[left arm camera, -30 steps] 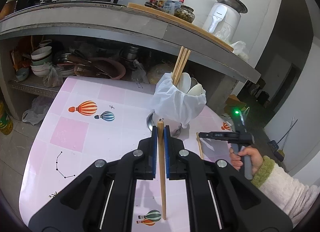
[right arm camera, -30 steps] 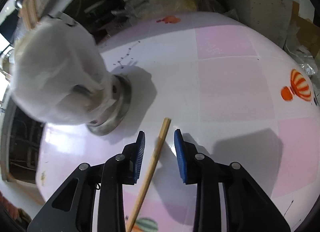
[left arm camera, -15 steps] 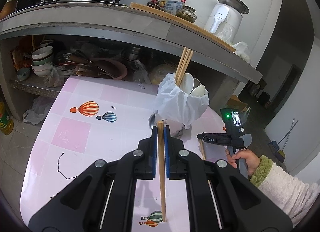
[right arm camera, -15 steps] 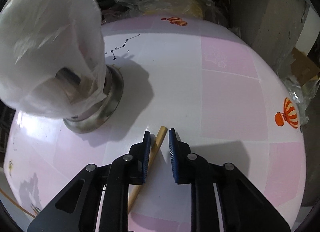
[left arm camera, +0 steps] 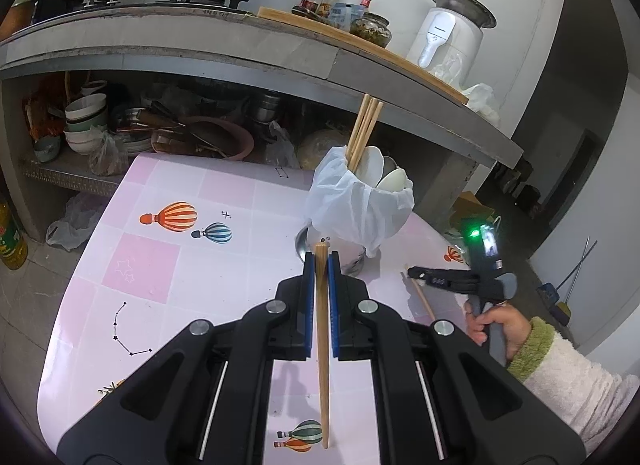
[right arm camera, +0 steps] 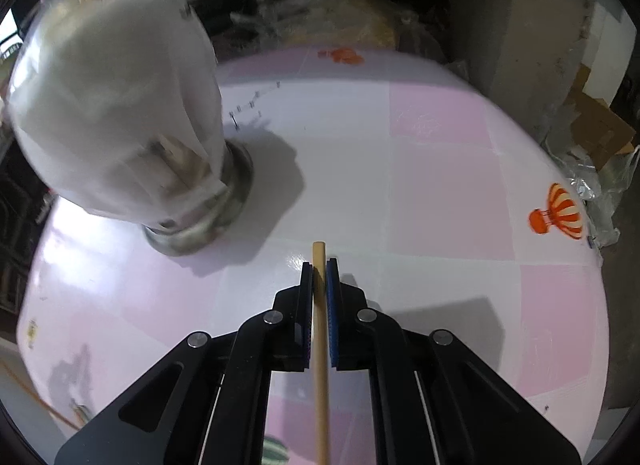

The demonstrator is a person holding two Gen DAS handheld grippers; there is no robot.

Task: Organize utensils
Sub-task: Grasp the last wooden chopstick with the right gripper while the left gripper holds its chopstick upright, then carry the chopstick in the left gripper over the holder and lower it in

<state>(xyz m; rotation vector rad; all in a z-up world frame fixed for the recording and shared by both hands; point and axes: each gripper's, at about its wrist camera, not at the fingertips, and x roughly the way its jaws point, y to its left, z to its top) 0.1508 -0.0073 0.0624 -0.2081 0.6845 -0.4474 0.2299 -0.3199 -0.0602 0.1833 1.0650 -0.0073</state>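
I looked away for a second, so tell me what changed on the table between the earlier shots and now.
The right hand-held gripper has just been closing on the chopstick that lay loose between its jaws, and now pinches it. The left hand-held gripper stayed shut on its own chopstick. The utensil cup has not moved.

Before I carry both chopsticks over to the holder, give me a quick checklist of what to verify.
1. Left hand-held gripper shut on its chopstick: ok.
2. Right hand-held gripper, jaws just closing, shut on the second chopstick: ok.
3. Second chopstick lifted clear of the table: cannot tell.
4. Utensil holder upright, with its plastic bag lining open at the top: ok.
5. Room among the chopsticks and spoons already inside: cannot tell.
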